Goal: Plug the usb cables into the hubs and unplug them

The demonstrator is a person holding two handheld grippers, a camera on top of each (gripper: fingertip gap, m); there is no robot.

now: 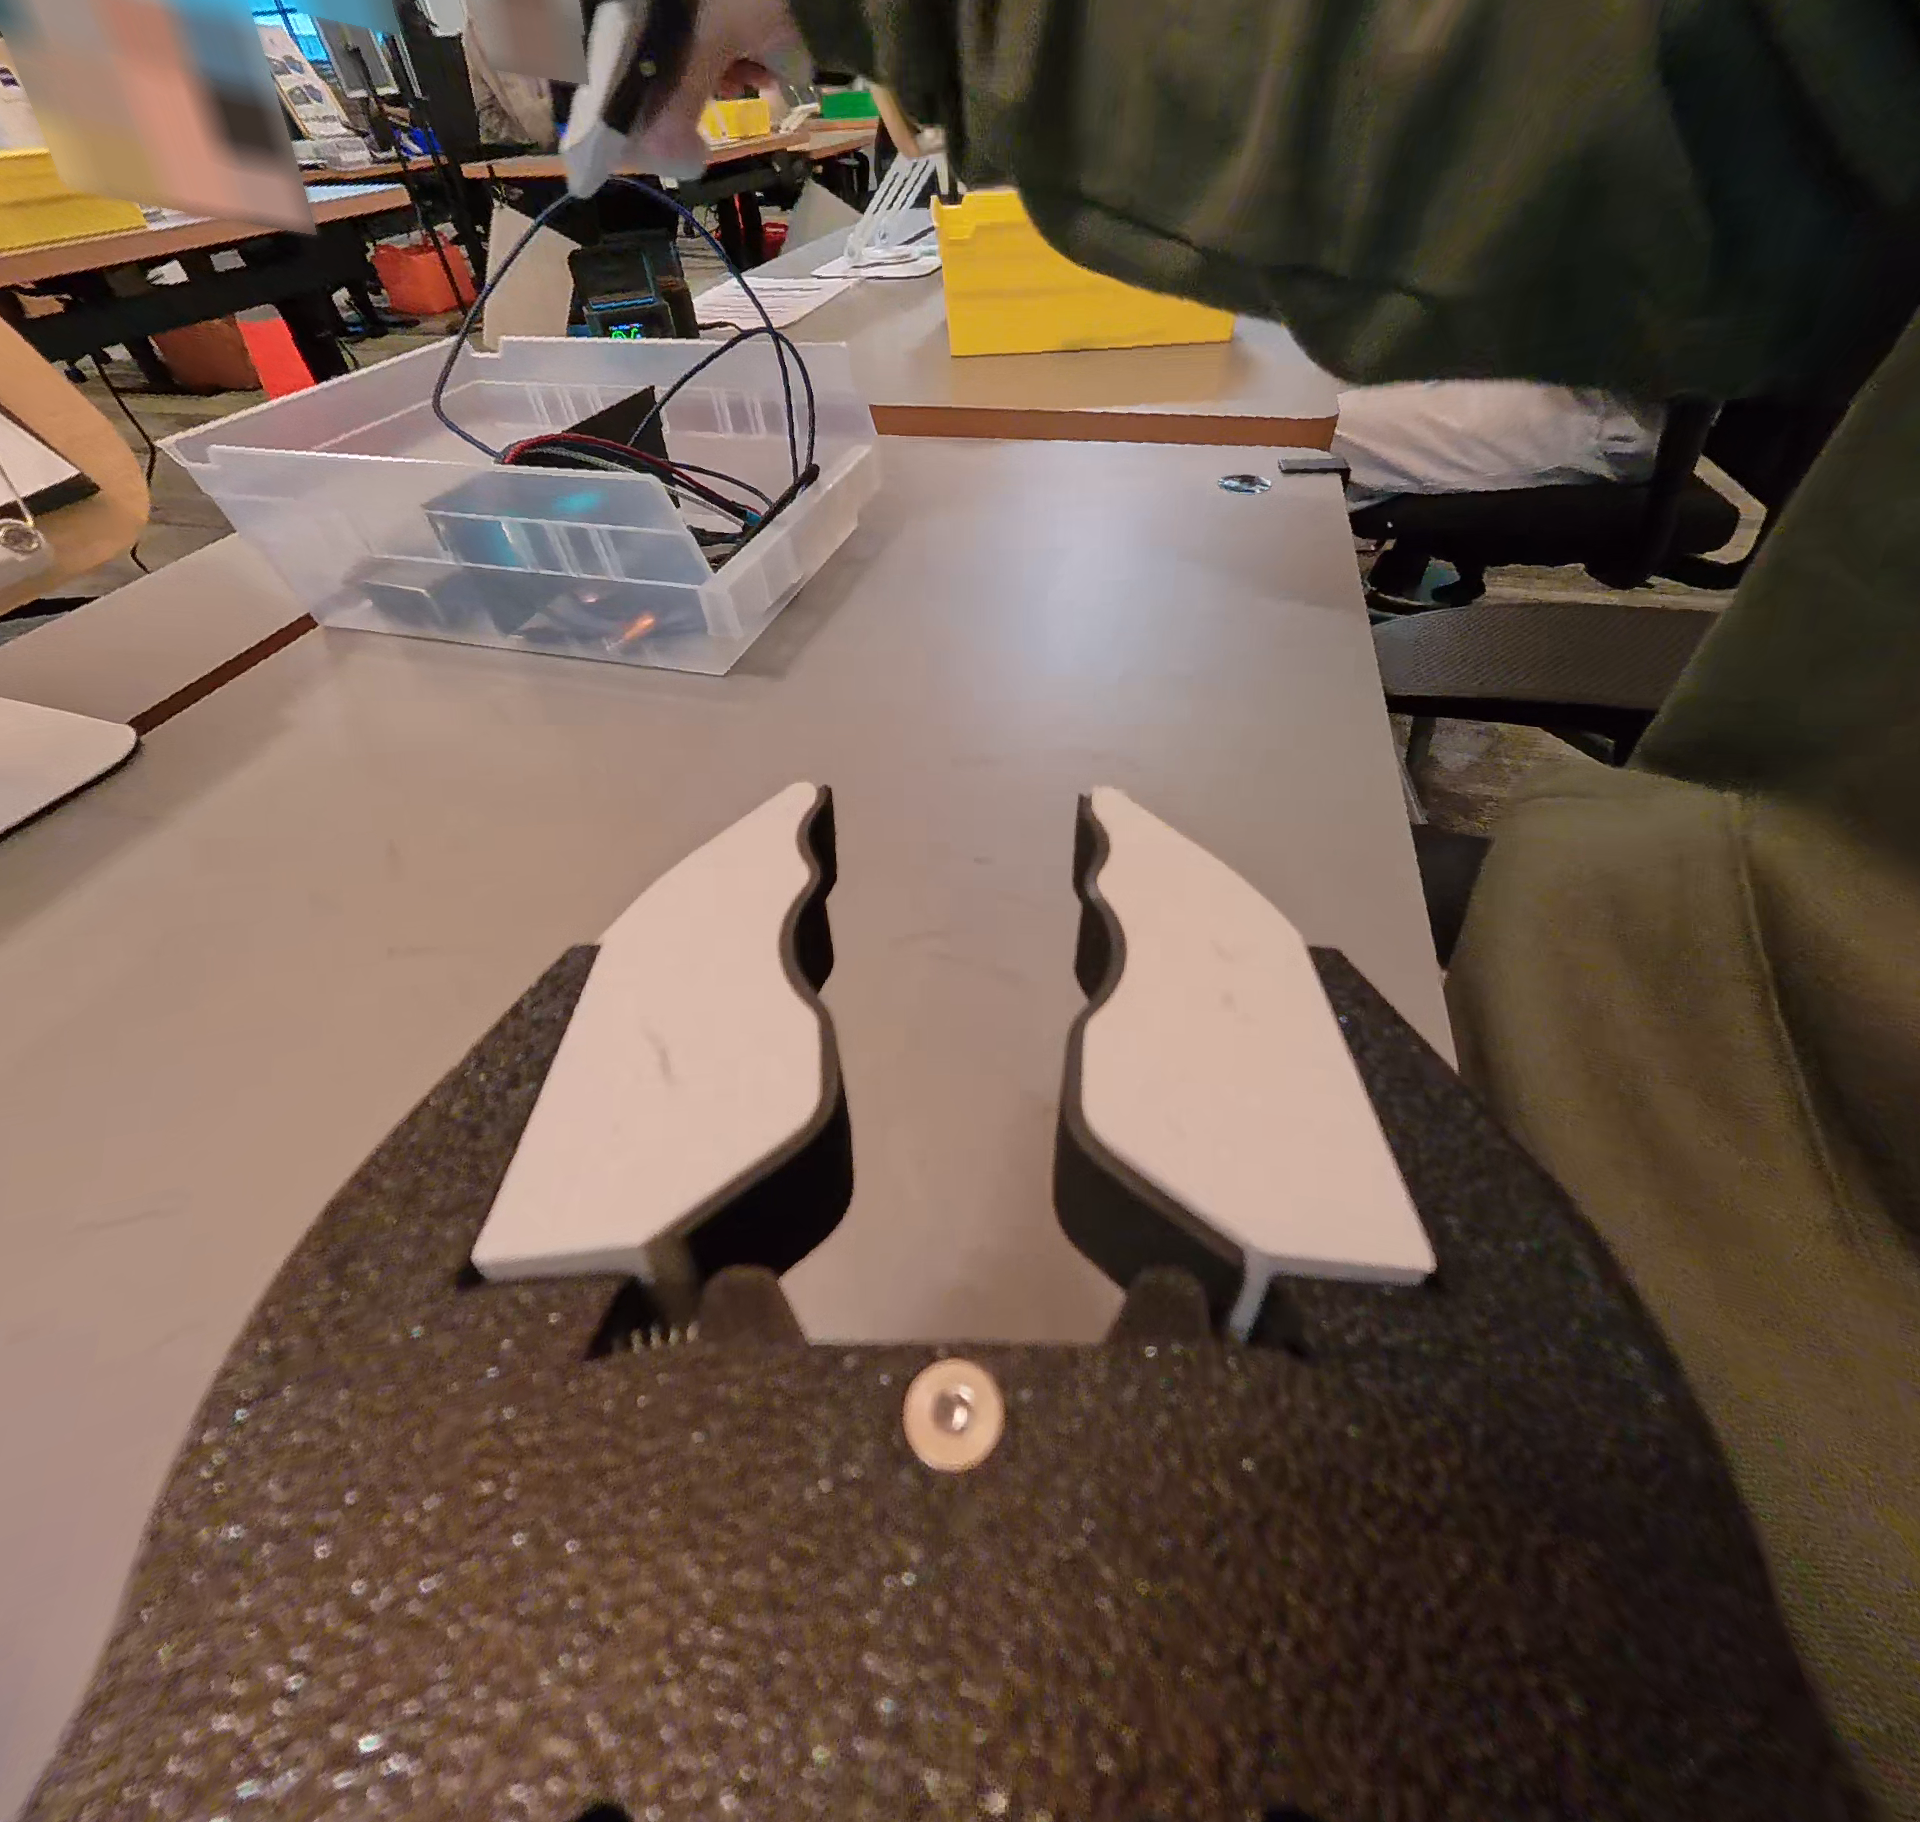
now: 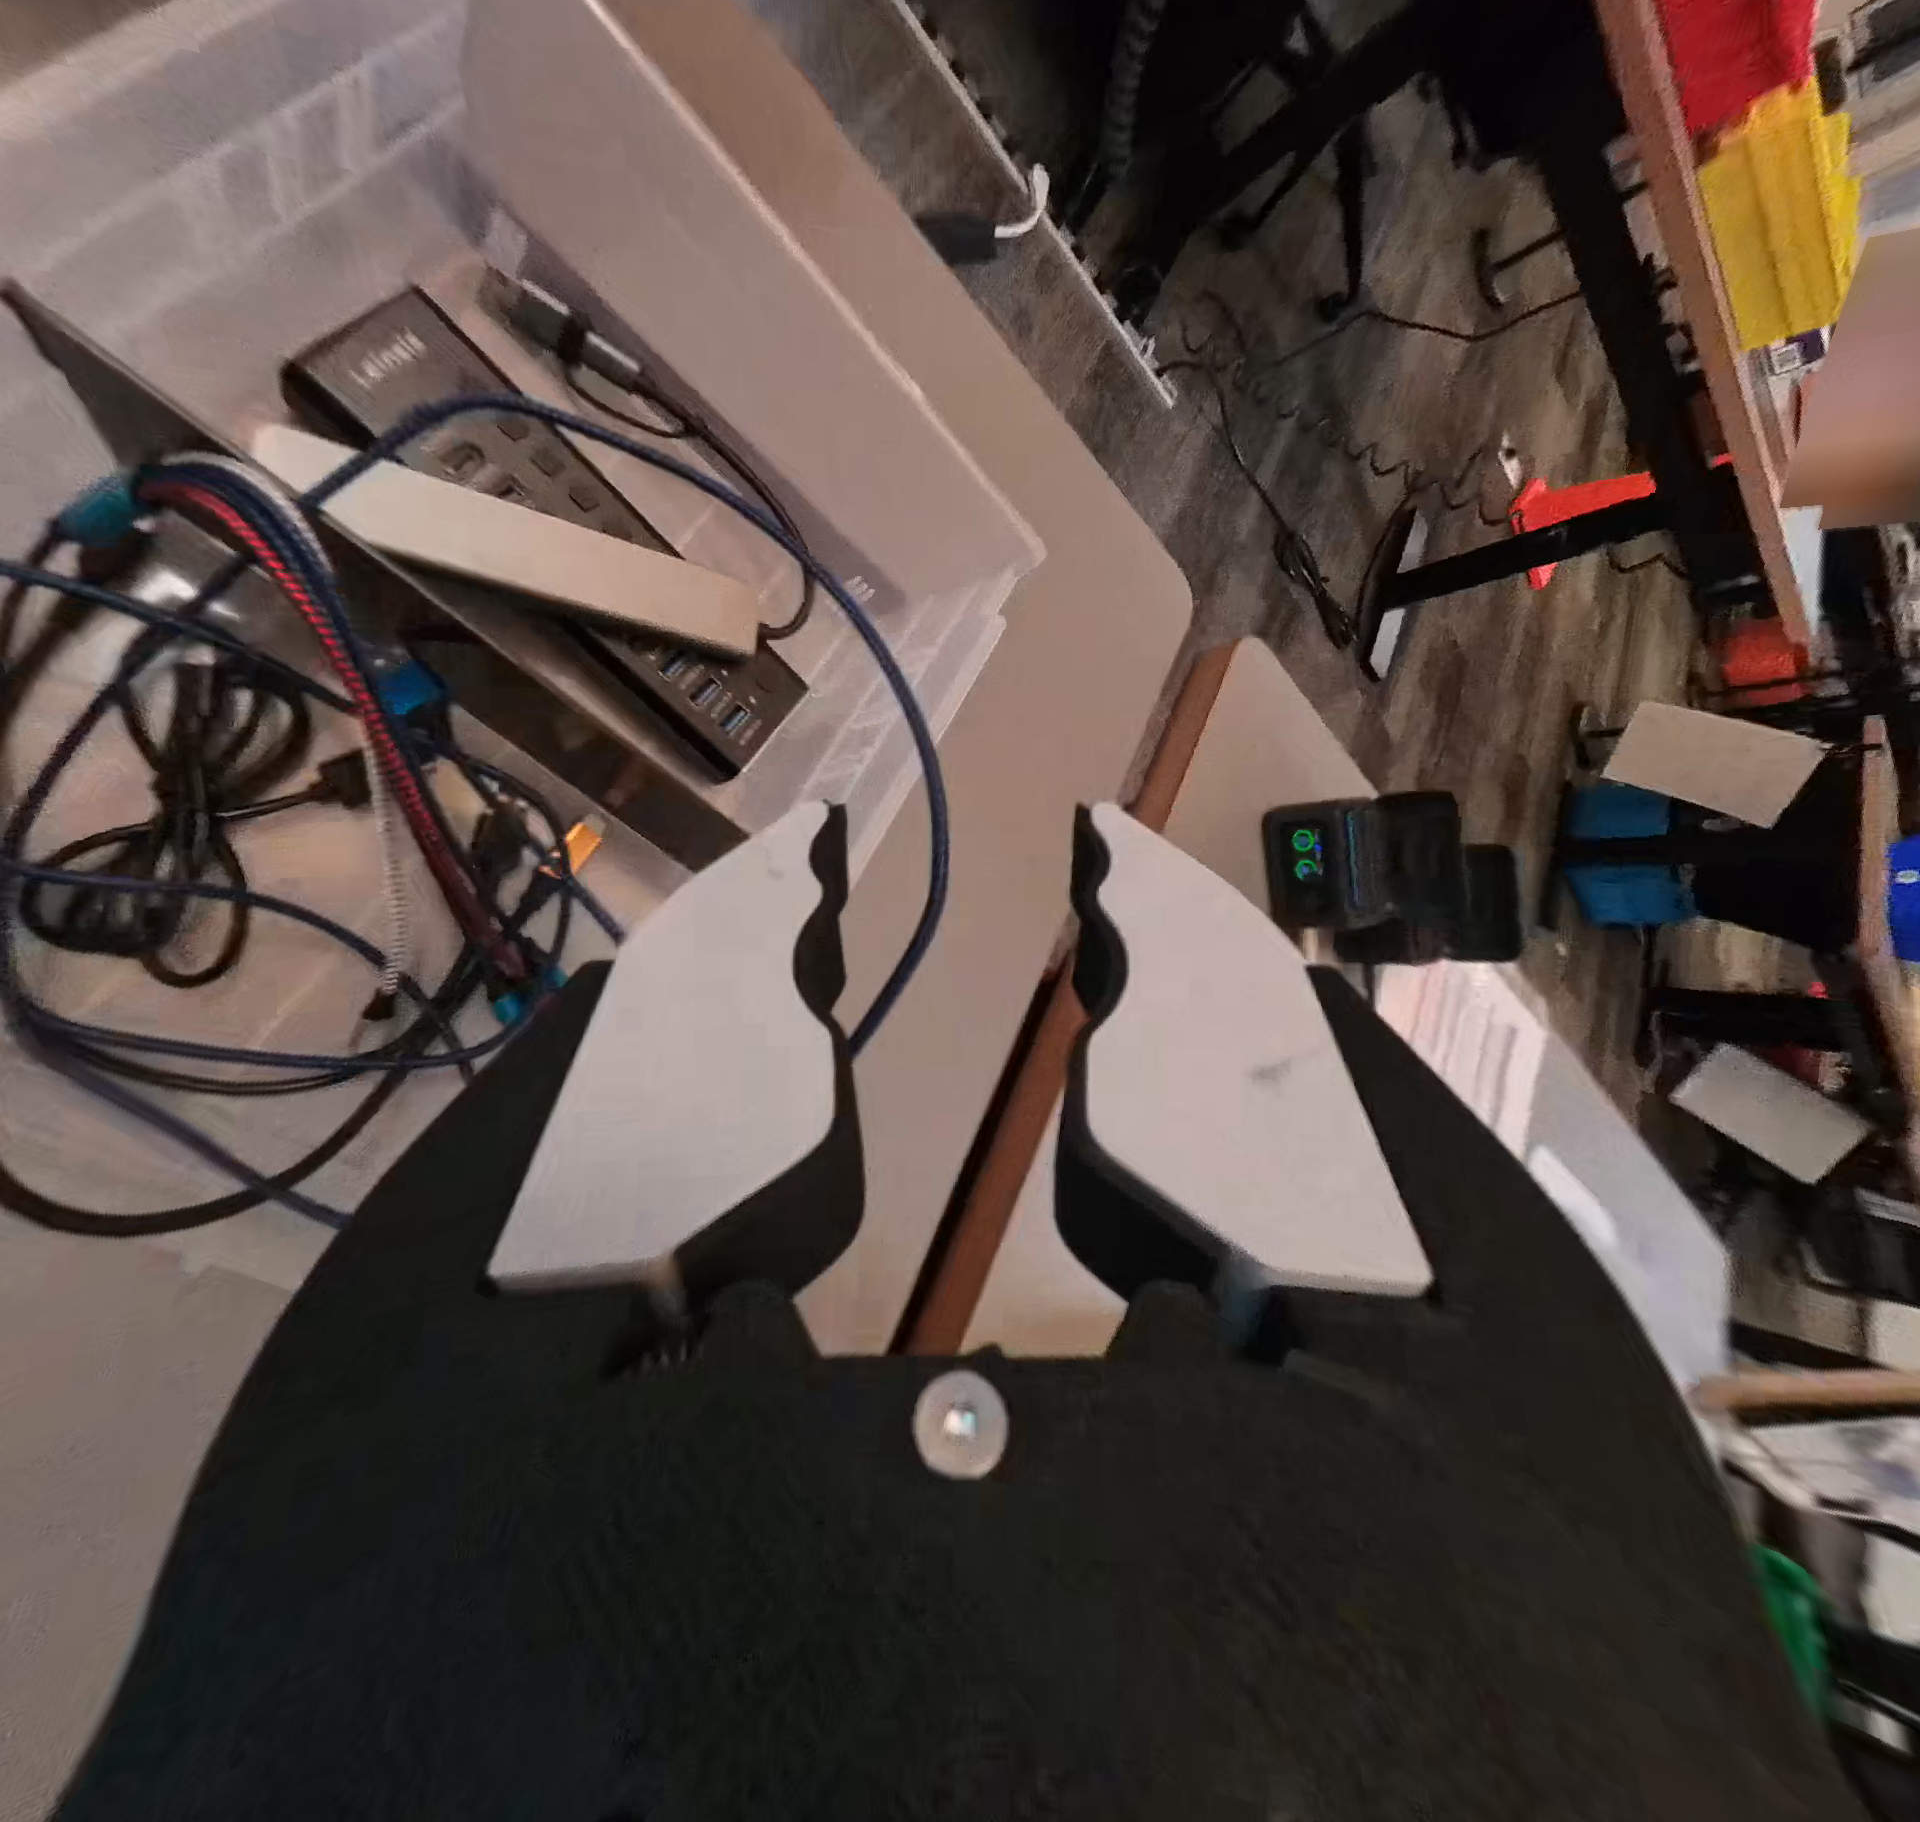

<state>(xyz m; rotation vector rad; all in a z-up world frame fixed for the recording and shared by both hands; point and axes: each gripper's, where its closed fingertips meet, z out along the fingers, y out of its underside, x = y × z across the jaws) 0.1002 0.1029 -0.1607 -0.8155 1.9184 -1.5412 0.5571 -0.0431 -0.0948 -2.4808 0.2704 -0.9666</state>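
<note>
In the left wrist view, a green sleeve [image 1: 1351, 110] fills the upper right and runs off the top and right edges, hiding the desk behind it. The right gripper [image 1: 613, 99] at upper centre is motion-blurred, so its jaws cannot be read. The frosted wall of the clear bin [image 1: 343, 515] dims the hubs inside. In the right wrist view, the cable tangle [image 2: 208, 837] is cut by the left edge, and the black hub [image 2: 582, 515] lies partly under a silver hub [image 2: 520, 536].
</note>
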